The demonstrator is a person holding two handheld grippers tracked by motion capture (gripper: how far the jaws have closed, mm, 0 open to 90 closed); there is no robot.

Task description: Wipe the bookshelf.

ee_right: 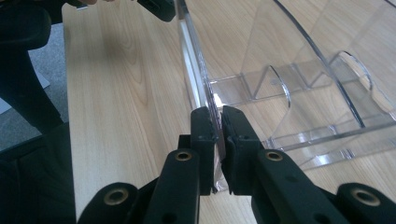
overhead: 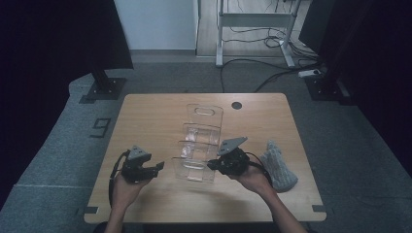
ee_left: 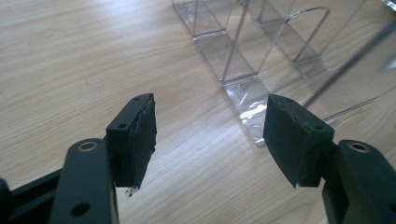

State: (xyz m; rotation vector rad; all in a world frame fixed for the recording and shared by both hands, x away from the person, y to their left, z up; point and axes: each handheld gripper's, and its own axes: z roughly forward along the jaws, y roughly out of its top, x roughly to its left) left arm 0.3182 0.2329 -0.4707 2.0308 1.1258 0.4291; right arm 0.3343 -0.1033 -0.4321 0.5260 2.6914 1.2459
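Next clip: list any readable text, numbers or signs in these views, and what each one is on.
"9": a dark tape mark on the grey floor mat, left of the wooden table; it may equally read as another figure from the other side.
No print or label can be made out on the clear acrylic rack, the grey knitted item or either gripper.
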